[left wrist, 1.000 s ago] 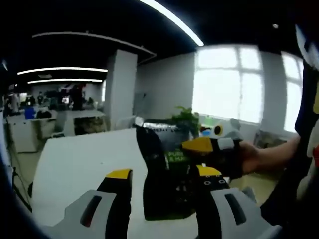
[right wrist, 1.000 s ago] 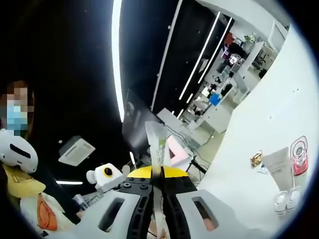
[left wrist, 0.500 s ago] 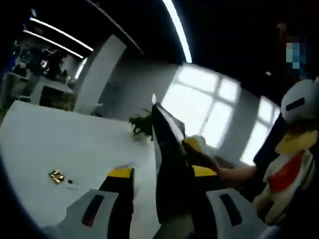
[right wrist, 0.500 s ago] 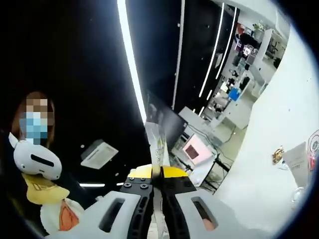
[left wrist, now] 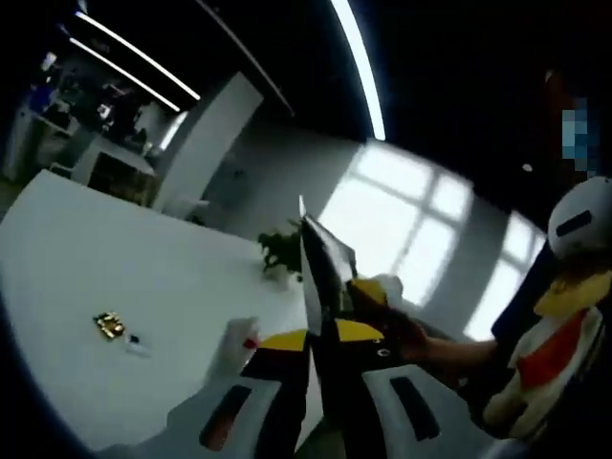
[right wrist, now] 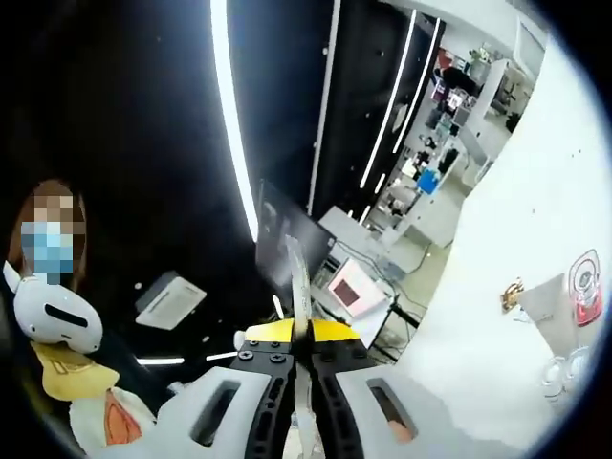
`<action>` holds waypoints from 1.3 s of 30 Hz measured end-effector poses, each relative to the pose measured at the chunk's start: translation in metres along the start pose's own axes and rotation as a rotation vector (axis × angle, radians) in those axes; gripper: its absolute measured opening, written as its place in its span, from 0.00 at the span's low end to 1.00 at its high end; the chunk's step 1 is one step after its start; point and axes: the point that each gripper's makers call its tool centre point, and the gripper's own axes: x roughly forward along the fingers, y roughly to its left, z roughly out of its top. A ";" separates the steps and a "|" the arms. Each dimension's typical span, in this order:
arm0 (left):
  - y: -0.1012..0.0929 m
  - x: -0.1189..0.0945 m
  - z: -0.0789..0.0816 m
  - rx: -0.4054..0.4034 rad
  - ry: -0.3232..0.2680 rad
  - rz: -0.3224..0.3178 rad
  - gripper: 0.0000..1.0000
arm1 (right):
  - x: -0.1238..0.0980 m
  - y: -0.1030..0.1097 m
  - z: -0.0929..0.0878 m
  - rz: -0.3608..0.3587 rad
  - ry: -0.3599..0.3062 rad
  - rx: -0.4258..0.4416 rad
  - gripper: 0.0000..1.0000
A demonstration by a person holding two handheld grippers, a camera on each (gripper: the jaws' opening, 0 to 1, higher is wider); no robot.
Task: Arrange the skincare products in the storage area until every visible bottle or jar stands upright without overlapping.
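While hanging above the white table [left wrist: 86, 287], gripping one flat sachet [left wrist: 320, 263] edge-on with both the left gripper [left wrist: 316, 339] and right gripper [right wrist: 295, 330], jaws pressing together on it.

The left gripper [left wrist: 313, 346] is built of pale grey housings with a dark slot in each; black jaws are capped with yellow tips; the right gripper [right wrist: 295, 335] is made alike, with small screws set in its black jaws; a white headset [left wrist: 587, 218] and a yellow top [left wrist: 572, 292] are worn by the person.
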 end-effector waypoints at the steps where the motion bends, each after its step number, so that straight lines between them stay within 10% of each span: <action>1: 0.001 -0.001 0.000 -0.008 -0.002 0.003 0.08 | 0.000 -0.002 0.000 -0.009 0.002 -0.002 0.04; 6: -0.005 -0.004 0.007 -0.096 -0.072 -0.030 0.03 | 0.001 -0.007 0.002 -0.035 -0.009 -0.003 0.04; 11: -0.009 -0.010 0.031 -0.314 -0.266 -0.096 0.02 | 0.008 0.002 0.006 0.014 -0.066 -0.032 0.08; 17: 0.003 -0.018 0.049 -0.415 -0.423 -0.078 0.02 | 0.015 0.003 -0.023 0.001 0.001 -0.041 0.15; 32: 0.019 -0.020 0.040 -0.352 -0.388 -0.020 0.03 | 0.012 0.020 -0.008 0.114 -0.171 0.209 0.01; 39: -0.005 -0.011 0.020 -0.224 -0.190 -0.093 0.09 | 0.005 0.022 -0.004 0.163 -0.196 0.303 0.01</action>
